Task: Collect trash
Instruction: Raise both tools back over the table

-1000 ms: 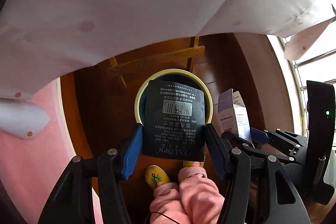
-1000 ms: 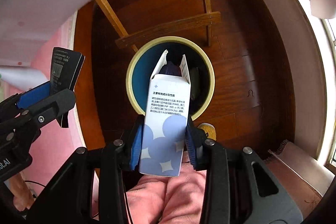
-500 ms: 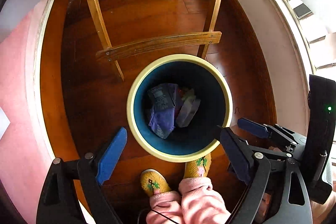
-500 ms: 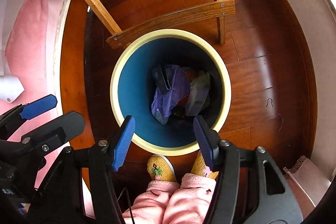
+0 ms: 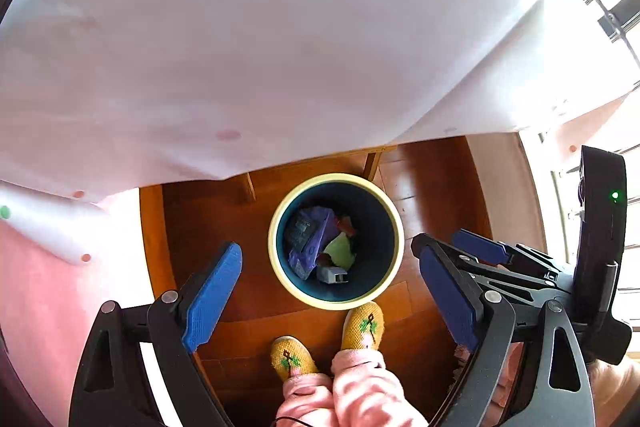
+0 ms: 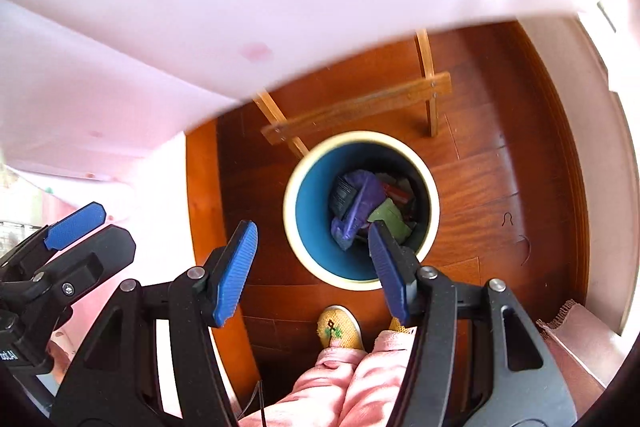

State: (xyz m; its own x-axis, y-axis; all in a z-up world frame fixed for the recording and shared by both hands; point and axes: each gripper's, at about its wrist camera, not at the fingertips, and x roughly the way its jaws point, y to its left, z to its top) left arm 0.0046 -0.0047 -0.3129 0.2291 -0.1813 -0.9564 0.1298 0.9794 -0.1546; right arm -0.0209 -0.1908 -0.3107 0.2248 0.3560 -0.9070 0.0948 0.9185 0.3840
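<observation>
Left wrist: both grippers [image 5: 328, 293] [image 6: 312, 263] spread wide, empty, above round cream-rimmed bin [image 5: 394, 227] of crumpled trash [image 5: 316, 247]; white cloth [image 5: 260, 47] overhanging far side.

A round bin [image 5: 335, 241], cream at the rim and blue inside, stands upright and open on the wooden floor, just in front of the person's yellow slippers [image 5: 363, 325]. Down in the bin lies a heap of trash [image 5: 318, 247]: a crumpled purple wrapper with a dark printed packet [image 5: 301, 229] resting on it toward the bin's left wall, a green scrap beside it, something red behind, and a small pale carton [image 5: 333, 274] tipped on its side at the edge nearest the slippers.
</observation>
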